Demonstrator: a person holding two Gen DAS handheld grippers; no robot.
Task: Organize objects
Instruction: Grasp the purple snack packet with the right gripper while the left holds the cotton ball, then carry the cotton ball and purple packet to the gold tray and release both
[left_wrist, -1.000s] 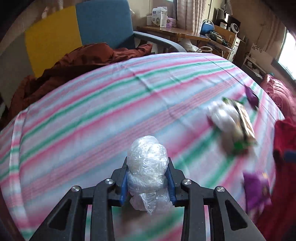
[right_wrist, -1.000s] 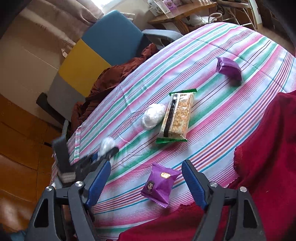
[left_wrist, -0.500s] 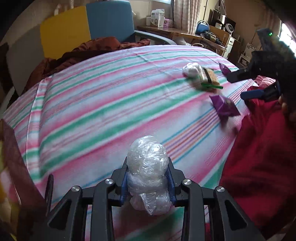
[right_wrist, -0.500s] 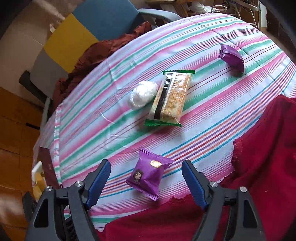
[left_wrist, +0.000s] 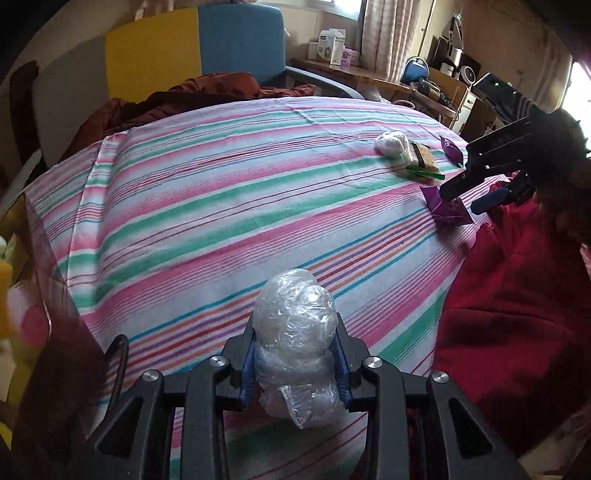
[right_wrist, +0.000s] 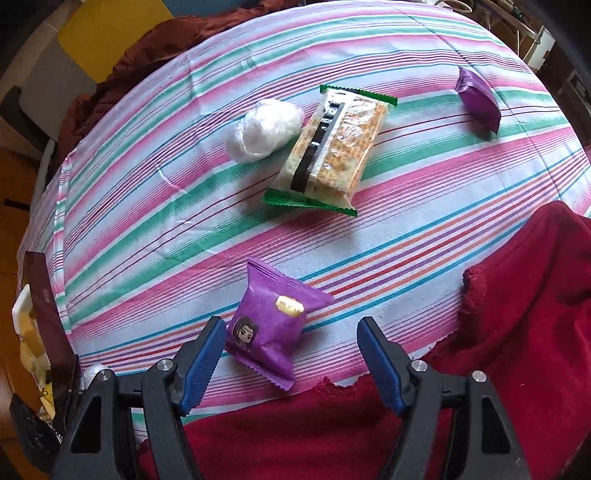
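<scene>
The left gripper (left_wrist: 295, 354) is clenched on a crumpled ball of clear plastic wrap (left_wrist: 293, 332), which bulges above and below its blue pads and hangs over the near edge of the striped tablecloth (left_wrist: 207, 206). In the right wrist view, the right gripper (right_wrist: 291, 350) points steeply down with its jaws apart; they have just been closing. The near purple snack packet (right_wrist: 271, 325) lies flat on the cloth between them: its left corner sits just beside the left blue pad, while a clear gap separates it from the right pad, and neither pad presses on it. The packet carries a small cartoon face with dark hair and a picture of a yellow pastry; no lettering on it can be read. To the right, a red cloth (right_wrist: 535, 332) overlaps the table edge. Further across the table lies a cracker pack (right_wrist: 332, 147) with green crimped ends and a dark band down its clear wrapper; the print on the band is too blurred to read. A second white plastic-wrapped ball (right_wrist: 264, 129) touches its left side. Well apart to the far right lies another purple packet (right_wrist: 478, 101). Beyond the table, in the left wrist view, a brown garment (left_wrist: 177, 103) is draped before a yellow and blue chair (left_wrist: 207, 48), and a white carton (left_wrist: 334, 46) stands on a far desk, its label illegible.
</scene>
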